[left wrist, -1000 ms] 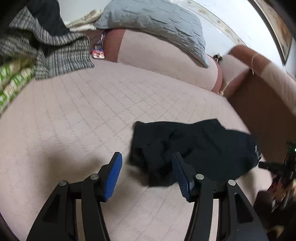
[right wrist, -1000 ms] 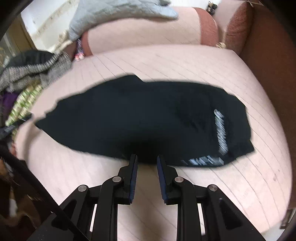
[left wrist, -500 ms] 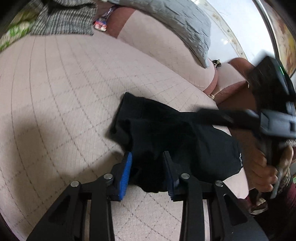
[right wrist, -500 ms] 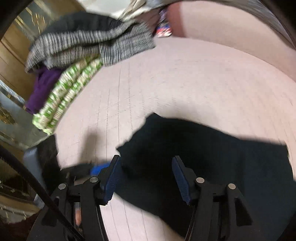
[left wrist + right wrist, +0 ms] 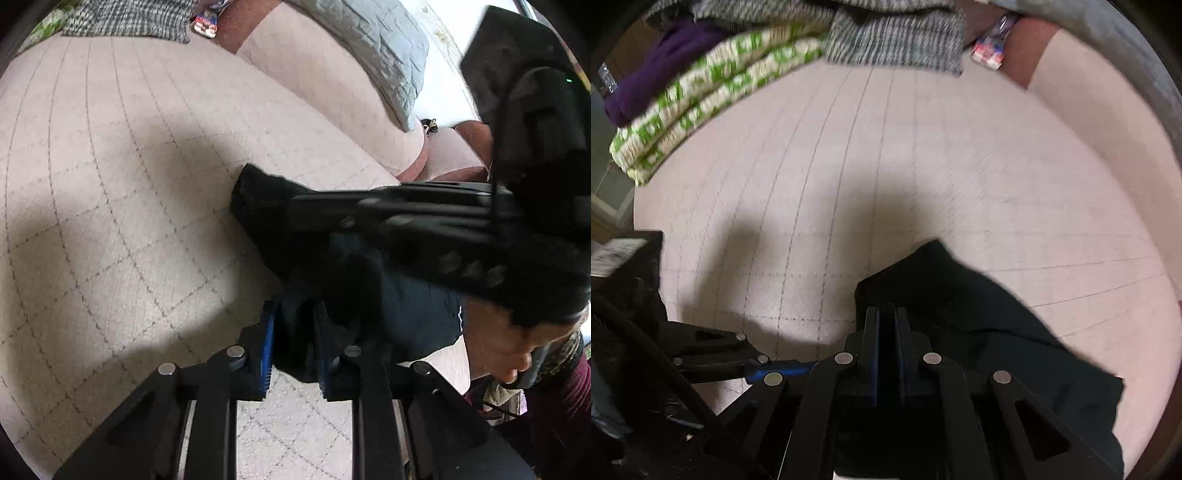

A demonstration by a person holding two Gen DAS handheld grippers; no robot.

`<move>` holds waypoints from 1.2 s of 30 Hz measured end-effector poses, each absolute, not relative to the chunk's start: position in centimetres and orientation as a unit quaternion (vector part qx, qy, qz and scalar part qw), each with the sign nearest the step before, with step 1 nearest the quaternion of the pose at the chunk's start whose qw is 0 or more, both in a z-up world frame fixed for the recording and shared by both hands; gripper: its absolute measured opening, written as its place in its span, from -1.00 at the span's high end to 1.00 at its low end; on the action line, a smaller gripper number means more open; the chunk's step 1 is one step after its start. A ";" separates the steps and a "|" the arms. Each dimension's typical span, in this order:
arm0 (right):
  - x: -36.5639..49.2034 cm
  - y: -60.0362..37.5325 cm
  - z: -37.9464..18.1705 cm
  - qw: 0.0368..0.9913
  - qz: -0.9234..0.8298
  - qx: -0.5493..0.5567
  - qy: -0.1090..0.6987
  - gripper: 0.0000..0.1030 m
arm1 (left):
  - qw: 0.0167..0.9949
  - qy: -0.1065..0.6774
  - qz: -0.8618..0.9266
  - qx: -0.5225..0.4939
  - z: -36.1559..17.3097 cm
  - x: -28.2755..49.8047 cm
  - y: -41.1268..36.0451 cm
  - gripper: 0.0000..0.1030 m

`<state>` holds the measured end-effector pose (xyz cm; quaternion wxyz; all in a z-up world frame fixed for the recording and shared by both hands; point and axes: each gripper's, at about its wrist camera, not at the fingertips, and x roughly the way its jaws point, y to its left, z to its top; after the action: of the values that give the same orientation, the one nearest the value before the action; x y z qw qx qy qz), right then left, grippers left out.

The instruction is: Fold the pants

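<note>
pants (image 5: 979, 332) bunched dark on the pink quilted sofa seat (image 5: 110, 184) | my left claw (image 5: 293, 343) and my right claw (image 5: 886, 350) each clamp the near-end edge | risk: thin bites may slip when lifted, or catch extra layers and skew the fold | long axis trails rightward from both claws

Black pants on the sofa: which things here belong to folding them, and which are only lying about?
For the job:
- black pants
- left claw, shut on the pants' edge
- right claw, shut on the fabric

Only lying about:
- grey pillow
- grey knit garment
- green-and-white cloth
- purple cloth
- small colourful packet
</note>
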<state>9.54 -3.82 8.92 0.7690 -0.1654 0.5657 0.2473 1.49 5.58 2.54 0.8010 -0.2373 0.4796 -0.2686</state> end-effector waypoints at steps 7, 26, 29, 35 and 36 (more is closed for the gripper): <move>12.0 -4.5 11.7 0.791 0.232 -0.104 0.556 0.85 | 0.809 0.458 -0.265 -0.256 3.1 1.2 6.0 0.65; 12.3 -6.8 11.4 0.741 0.330 0.048 0.583 0.92 | 0.783 0.462 -0.254 -0.331 2.2 1.9 10.4 0.65; 12.3 -5.9 10.0 0.761 0.294 0.027 0.577 0.91 | 0.793 0.452 -0.228 -0.339 2.3 1.7 11.9 0.65; 12.4 -5.9 8.7 0.775 0.265 0.033 0.573 0.33 | 0.802 0.437 -0.190 -0.360 2.1 1.9 14.7 0.65; 12.2 -5.6 8.5 0.777 0.266 0.019 0.570 0.32 | 0.803 0.435 -0.188 -0.361 2.1 1.9 14.9 0.65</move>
<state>12.17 -5.60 8.48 0.7773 0.0192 0.5698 0.2660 1.86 14.94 2.09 0.8032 -0.3610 0.4349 -0.1882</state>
